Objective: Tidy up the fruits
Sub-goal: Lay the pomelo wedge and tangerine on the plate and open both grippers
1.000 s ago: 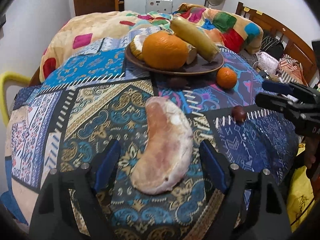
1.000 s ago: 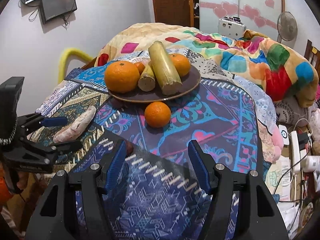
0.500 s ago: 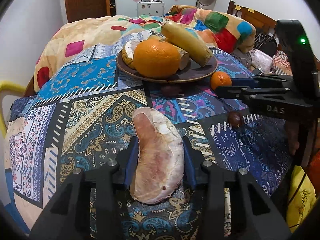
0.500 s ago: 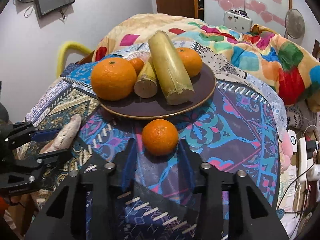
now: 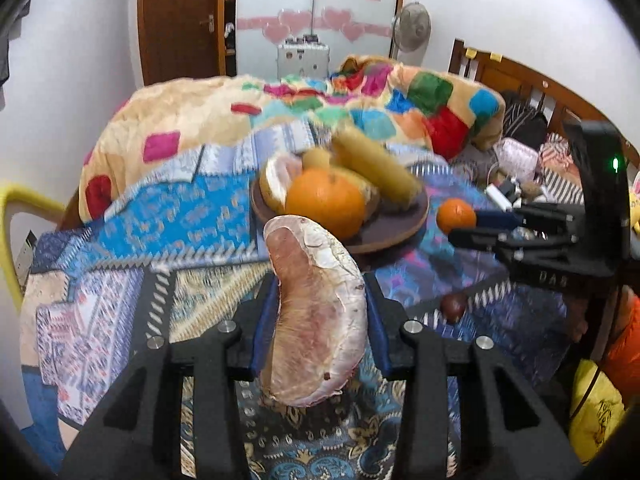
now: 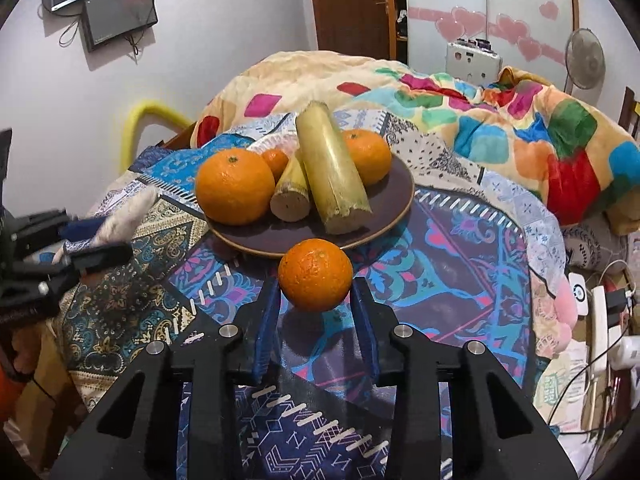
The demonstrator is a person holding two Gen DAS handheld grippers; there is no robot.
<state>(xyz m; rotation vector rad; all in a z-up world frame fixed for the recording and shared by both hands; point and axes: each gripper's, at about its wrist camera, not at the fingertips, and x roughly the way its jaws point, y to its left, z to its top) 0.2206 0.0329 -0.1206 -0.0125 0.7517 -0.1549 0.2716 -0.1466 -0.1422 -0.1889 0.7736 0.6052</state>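
Pomelo wedge [image 5: 316,320] now lifted — left claw [image 5: 318,312] clamped on it.

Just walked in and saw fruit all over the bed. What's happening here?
A person is tidying fruit with two handheld grippers. The left gripper has just closed on a pomelo segment and holds it above the cloth. The right gripper has just closed on a small orange in front of the plate, which already holds oranges and cane pieces. A small dark fruit lies loose on the cloth.
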